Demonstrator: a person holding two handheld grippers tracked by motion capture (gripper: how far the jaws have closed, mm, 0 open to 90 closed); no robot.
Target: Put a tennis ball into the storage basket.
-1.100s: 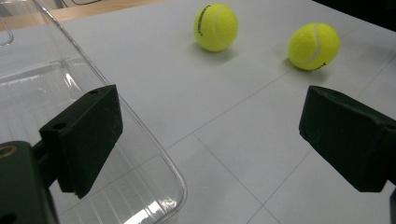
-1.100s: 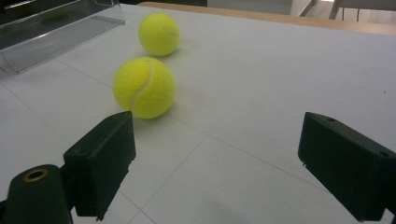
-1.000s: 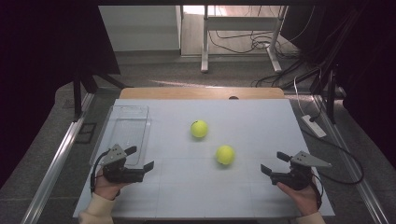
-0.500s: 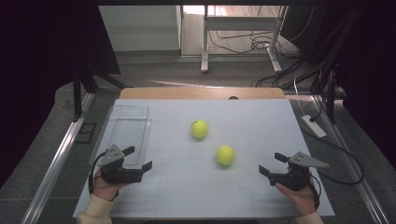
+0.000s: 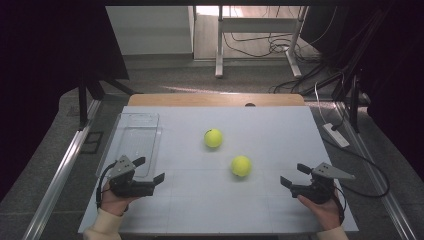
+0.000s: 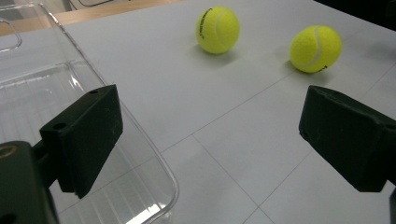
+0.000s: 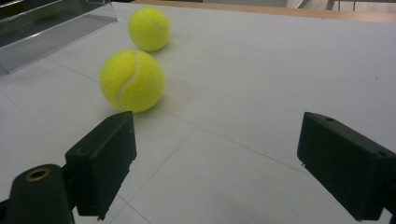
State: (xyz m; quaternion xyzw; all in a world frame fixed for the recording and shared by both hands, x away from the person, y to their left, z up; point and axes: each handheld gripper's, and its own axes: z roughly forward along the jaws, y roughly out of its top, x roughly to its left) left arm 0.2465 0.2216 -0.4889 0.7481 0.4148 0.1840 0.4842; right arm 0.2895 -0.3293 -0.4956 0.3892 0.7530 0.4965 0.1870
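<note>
**Near ball lies closer to the right gripper**

Two yellow tennis balls sit loose on the white table top (image 5: 270, 125), well apart from both hands. The near tennis ball (image 5: 241, 166) rests just right of the table's middle; the far tennis ball (image 5: 213, 138) lies beyond it and slightly to the left, toward the far edge.

The right gripper (image 5: 291, 176) is held low at the table's near right, jaws spread wide and holding nothing. It points leftward across the table — in the right gripper view the near ball sits just above the left jaw, off the centre line between the jaws, with the far ball behind it on almost the same line. By my reading this hand is the nearer one to the near ball, and a reach would need a slight swing to the left to bring the ball between the jaws.

The left gripper (image 5: 149, 170) is at the near left, jaws likewise spread and empty, one jaw over the corner of the clear plastic tray (image 5: 131, 120). Both balls lie ahead of it and to its right — the far ball roughly on its heading. The tray, empty as far as can be seen, lies just beside this hand, so it looks the likely place for the balls.
</note>
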